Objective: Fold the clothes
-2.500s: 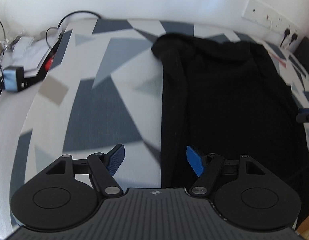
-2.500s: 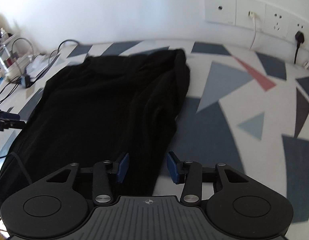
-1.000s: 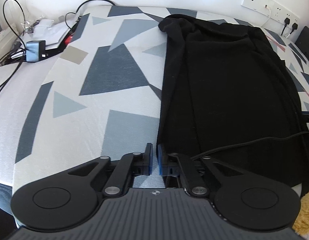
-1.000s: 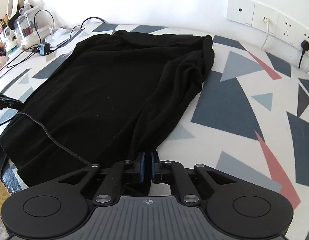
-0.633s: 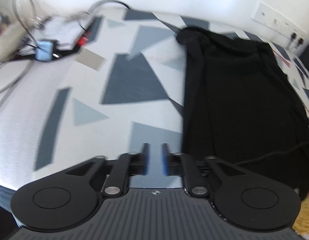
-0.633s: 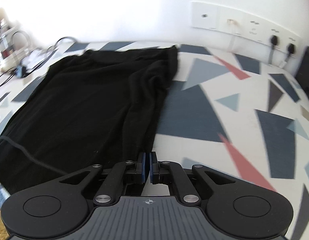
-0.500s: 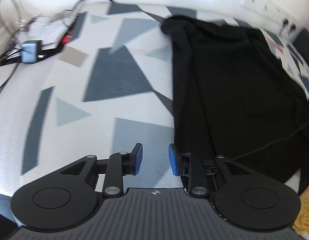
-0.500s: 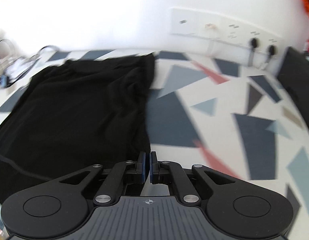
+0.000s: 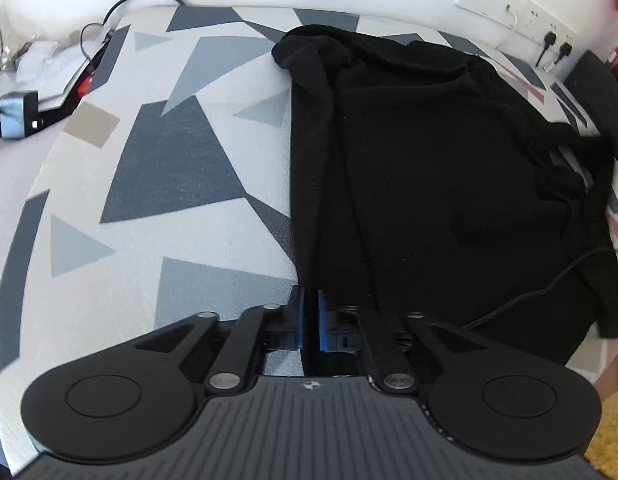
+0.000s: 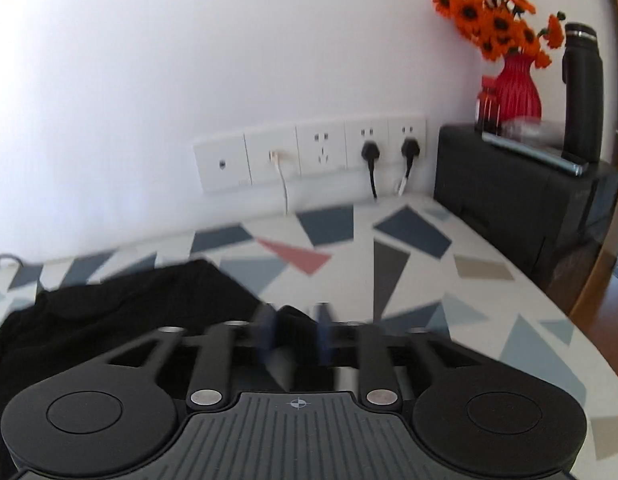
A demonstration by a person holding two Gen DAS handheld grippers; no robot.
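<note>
A black garment [image 9: 421, 168] lies spread on a table with a grey-and-white triangle cloth [image 9: 169, 168]. My left gripper [image 9: 307, 322] is shut on the garment's near left hem at the table's front edge. In the right wrist view the garment [image 10: 121, 312] lies low at the left. My right gripper [image 10: 295, 334] is blurred, its jaws a little apart with a fold of black cloth between them, lifted and pointing at the wall. The garment's right side [image 9: 569, 152] is bunched up.
Wall sockets with plugs [image 10: 309, 156] run along the back wall. A black box [image 10: 521, 200] at the right holds a red vase of orange flowers [image 10: 517, 88] and a black bottle [image 10: 583, 92]. Chargers and cables [image 9: 21, 112] lie at the far left. A thin black cable [image 9: 549, 284] crosses the garment.
My left gripper opened, then shut again on the near left hem. My right gripper rose and swung right toward the wall, pulling the garment's right edge up; its jaws have parted slightly.
</note>
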